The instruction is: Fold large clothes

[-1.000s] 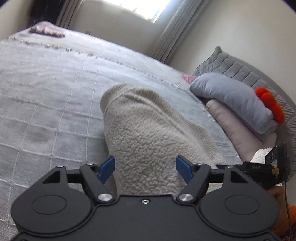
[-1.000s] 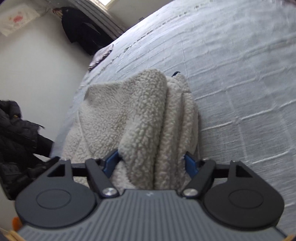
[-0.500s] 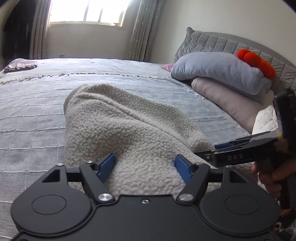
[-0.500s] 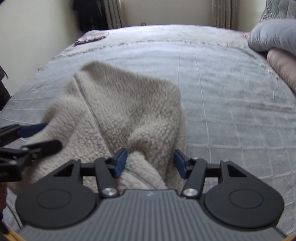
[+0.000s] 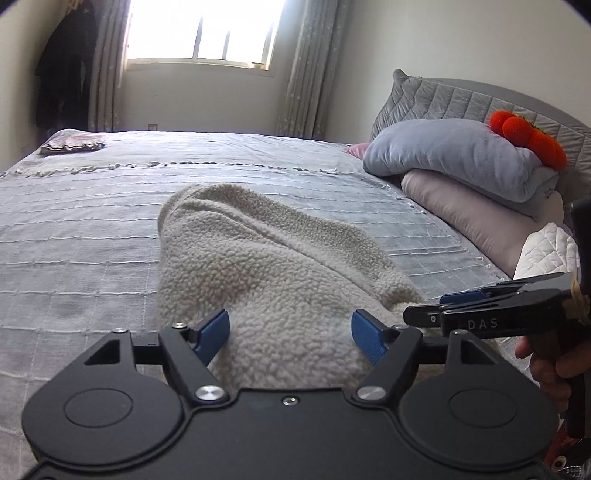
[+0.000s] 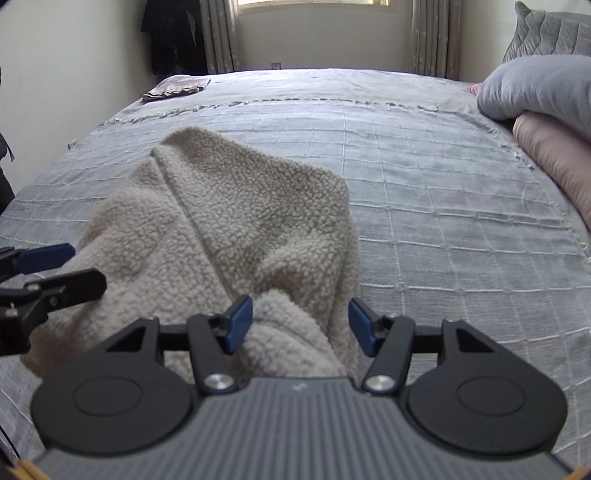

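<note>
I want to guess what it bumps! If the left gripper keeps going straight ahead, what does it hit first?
The fleece. The left gripper has its jaws spread around it already, so it would push further into that fluffy pile, lying on the bed.

Grey pillow (image 5: 454,155) atop pink pillow (image 5: 476,218), orange plush (image 5: 528,136), folded cloth (image 5: 72,144) on bedspread (image 5: 74,229).

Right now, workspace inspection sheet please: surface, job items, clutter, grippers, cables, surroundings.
Surface: grey quilted bedspread, flat.
Job's things: cream fleece garment, bunched, near end between both grippers.
Clutter: small folded cloth at far corner; grey pillow on pink pillow; orange plush.
Grippers: left gripper and right gripper open, fleece between fingers.
Cables: nothing seen.
Surroundings: window, curtains, dark clothes hanging.
</note>
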`<state>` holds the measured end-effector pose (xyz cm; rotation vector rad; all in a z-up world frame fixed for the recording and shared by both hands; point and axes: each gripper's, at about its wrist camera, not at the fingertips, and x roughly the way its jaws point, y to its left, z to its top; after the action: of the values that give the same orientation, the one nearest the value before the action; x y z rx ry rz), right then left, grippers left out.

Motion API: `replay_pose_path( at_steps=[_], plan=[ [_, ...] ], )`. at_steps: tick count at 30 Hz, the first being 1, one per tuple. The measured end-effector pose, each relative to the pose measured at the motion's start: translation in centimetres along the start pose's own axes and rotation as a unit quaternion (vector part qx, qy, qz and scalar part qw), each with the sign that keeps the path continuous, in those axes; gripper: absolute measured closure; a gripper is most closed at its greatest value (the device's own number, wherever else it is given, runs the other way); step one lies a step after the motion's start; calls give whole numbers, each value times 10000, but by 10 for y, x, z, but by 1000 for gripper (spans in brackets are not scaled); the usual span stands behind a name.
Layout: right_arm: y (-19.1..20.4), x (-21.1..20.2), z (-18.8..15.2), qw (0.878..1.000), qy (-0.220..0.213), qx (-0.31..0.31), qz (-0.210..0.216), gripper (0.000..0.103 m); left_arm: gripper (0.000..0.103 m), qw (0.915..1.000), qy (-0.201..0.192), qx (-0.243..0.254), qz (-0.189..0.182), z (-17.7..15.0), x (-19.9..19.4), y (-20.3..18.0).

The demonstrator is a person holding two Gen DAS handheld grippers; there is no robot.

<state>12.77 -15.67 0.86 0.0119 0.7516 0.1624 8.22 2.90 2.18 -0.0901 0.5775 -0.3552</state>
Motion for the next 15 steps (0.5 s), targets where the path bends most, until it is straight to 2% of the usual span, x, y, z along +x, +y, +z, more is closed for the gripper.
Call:
replay_pose_path(
  at_steps=[3,10,12,15],
  plan=[
    [0,-16,-6,9999,-95,31,33,34,24,9996,165,-83,209,-3,-13,-6],
    [-3,-53,-33,9991,-368,192,64,23,23,9956,370,-338,789,-14,-45,-17],
    [-4,-62,-41,9988,-415,257,55,18,7,9929,396,-470,1020,-21,-54,-20],
    [-1,-75,-55,9984,-475,293,-93,13,0,9895,360,-409,1340,-31,-65,-26]
  ],
)
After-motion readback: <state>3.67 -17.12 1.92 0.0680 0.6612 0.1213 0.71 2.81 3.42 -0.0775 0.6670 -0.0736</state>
